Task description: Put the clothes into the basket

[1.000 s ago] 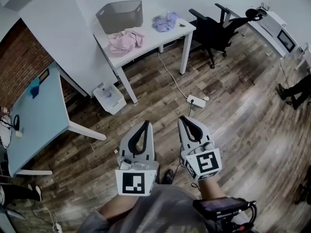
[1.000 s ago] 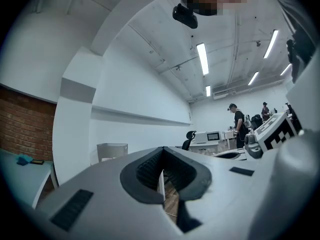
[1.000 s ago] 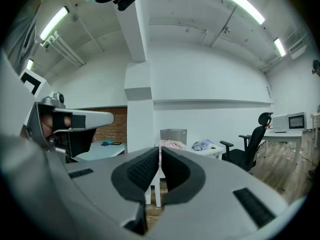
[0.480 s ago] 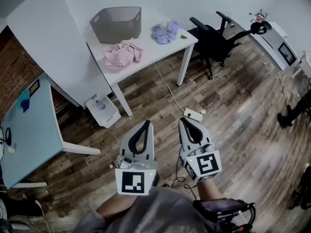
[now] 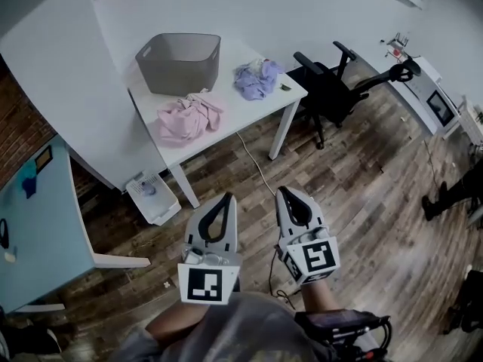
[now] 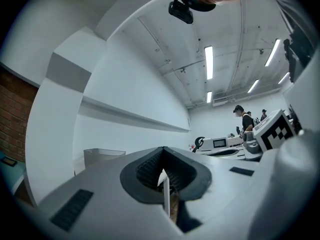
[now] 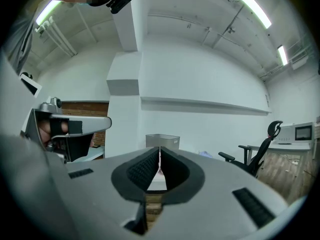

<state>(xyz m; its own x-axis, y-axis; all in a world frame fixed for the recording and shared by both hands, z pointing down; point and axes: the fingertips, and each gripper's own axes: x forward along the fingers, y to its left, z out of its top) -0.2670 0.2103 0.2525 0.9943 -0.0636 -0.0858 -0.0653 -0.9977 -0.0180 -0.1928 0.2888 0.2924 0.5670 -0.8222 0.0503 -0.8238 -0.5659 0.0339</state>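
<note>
Left hand-held gripper (image 5: 223,200) and right hand-held gripper (image 5: 290,194) both closed, empty. Bench (image 5: 226,123): grey basket (image 5: 179,62) at far edge, pink garment (image 5: 186,119) toward near corner, lilac garment (image 5: 256,79) by right corner.

Teal table (image 5: 45,232) gets chopped by the left edge of the head view, and a person (image 5: 450,197) by the right edge. Tiny green thing (image 5: 285,87) next to the purple clothes (image 5: 255,78)? Too small to tell. In the left gripper view the left gripper (image 6: 163,151) hides the bottom of the basket (image 6: 100,156)
</note>
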